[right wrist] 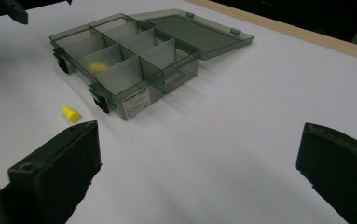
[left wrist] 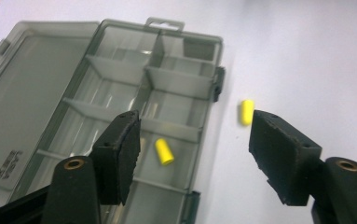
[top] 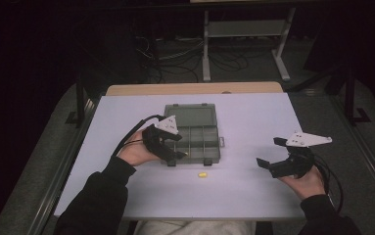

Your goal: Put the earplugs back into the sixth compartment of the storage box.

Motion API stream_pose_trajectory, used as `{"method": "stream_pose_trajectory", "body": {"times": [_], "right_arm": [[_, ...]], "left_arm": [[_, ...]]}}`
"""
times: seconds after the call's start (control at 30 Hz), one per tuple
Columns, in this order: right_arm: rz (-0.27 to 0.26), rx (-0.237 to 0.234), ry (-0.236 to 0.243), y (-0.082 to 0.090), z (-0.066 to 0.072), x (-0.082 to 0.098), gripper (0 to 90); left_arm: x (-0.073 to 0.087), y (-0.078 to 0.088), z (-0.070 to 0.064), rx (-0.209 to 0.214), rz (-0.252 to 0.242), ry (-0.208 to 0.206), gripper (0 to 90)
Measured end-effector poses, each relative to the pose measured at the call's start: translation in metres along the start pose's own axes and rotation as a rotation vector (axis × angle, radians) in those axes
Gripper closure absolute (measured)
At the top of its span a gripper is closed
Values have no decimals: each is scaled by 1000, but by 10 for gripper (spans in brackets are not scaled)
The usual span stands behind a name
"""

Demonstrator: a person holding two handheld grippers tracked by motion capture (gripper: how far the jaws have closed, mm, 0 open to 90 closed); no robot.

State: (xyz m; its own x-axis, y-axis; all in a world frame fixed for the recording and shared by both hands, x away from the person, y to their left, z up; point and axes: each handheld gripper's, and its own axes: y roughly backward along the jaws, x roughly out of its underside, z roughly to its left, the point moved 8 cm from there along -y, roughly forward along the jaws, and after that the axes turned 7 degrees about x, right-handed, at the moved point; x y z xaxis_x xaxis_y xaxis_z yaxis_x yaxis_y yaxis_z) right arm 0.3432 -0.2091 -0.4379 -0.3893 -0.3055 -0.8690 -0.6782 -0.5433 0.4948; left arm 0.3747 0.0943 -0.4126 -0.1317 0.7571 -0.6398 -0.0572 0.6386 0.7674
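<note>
Dark sleeves enter from the bottom of the high view, and each hand holds one tool. At the left, the left tool (top: pixel 171 149) hangs over the near left corner of the grey compartment box (top: pixel 195 147), which stands with its lid (top: pixel 191 115) folded flat open on the far side. Its jaws are spread apart and nothing is between the pads; in the left gripper view (left wrist: pixel 192 156) they stand on both sides of the box's edge. One yellow plug (left wrist: pixel 164 151) lies inside a compartment of the box, just below the left jaw. A second yellow plug (top: pixel 202 174) lies on the white surface (top: pixel 253 196), just beside the near wall of the box and apart from it. Further to the right, well apart from the box, the right tool (top: pixel 269 154) is above the bare surface. Its jaws are wide apart and hold nothing, as the right gripper view (right wrist: pixel 197 168) shows.
</note>
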Motion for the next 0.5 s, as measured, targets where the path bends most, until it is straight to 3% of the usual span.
{"method": "stream_pose_trajectory", "body": {"times": [0.27, 0.5], "right_arm": [[-1, -1, 1, 0, 0, 0, 0], [-2, -3, 1, 1, 0, 0, 0]], "left_arm": [[-10, -12, -24, 32, 21, -58, 209], [-13, -26, -38, 64, 49, -78, 135]]}}
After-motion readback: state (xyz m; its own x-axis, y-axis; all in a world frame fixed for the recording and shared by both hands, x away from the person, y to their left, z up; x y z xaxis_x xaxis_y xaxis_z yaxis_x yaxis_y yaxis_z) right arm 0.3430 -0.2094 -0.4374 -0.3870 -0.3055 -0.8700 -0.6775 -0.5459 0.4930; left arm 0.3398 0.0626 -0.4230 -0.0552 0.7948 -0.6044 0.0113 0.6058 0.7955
